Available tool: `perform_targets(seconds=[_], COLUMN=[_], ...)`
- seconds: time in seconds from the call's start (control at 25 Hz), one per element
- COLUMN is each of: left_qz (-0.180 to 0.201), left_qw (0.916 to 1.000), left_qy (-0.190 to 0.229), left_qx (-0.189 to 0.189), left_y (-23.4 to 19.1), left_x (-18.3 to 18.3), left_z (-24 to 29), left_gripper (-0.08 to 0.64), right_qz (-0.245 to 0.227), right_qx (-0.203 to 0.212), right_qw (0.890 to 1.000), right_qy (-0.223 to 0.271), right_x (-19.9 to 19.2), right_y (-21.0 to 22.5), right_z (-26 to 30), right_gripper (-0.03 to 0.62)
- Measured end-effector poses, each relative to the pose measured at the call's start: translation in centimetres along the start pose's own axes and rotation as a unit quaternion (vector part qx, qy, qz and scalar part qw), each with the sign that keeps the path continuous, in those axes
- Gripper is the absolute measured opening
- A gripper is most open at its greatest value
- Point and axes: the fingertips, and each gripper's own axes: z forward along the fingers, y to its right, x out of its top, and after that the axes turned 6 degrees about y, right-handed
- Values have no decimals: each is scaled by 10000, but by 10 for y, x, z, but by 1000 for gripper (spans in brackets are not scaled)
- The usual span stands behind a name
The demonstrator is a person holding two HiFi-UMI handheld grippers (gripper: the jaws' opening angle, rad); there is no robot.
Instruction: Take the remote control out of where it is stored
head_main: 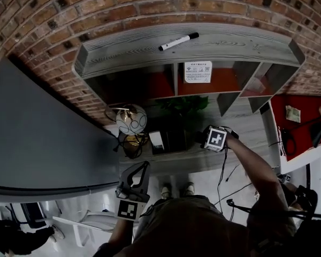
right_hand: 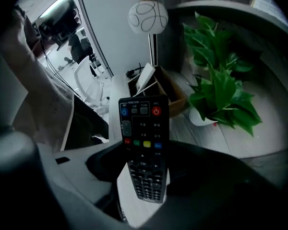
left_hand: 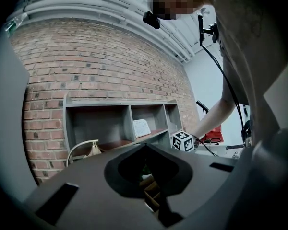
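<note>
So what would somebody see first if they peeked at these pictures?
Probably the black remote control, with its colourful buttons, clamped in the right gripper right up close. A leafy green plant in a white pot stands just to its right, and a round white lamp with swirly lines sits further back.

Seen along the right gripper clamped on the remote control, a wooden organiser box blocks 12 o'clock with the globe lamp beyond it, the potted plant crowds 2 o'clock, and bare grey desk lies open at 3 to 4 o'clock.
</note>
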Motion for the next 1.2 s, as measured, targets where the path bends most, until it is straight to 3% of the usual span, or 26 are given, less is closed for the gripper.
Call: perform_targets(seconds=[0.08,0.24,0.36,0.48,0.56,0.68,0.8,0.92,1.08,1.2], left_qz=[-361,-401,-357,-85,-164,553,-182,24,-329,-306], left_qw=[9991,9989,9990,9998,9997,9972,9981,9987,9971,9974], left_qy=[116,1,1,-132,-88,-505,-138,-259,-120,-134], left_qx=[205,238,255,82,161,-31,577,444,669,645], left_y=[-1,3,4,8,6,3,-11,-12,-15,-15], left_x=[0,-5,-5,-9,-8,-12,-4,-4,-2,-2], left_z=[0,-2,-2,-4,-4,-7,-6,-6,-7,-6], left_gripper=[11,11,11,11,11,11,11,11,11,11], right_qz=[107,257,292,361,375,338,353,325,381,466], right_qx=[228,580,371,290,317,320,268,209,-84,166], right_qw=[9997,9980,9982,9962,9959,9953,9952,9948,9921,9953], right_qy=[-67,-20,-380,-744,-763,-852,-875,-938,-1194,-830], right_x=[1,1,-12,-30,-31,-34,-35,-37,-43,-31], right_y=[-3,-8,10,17,19,19,20,20,26,16], right_z=[13,47,57,67,74,83,92,97,93,104], right_gripper=[245,245,245,245,245,245,245,245,245,245])
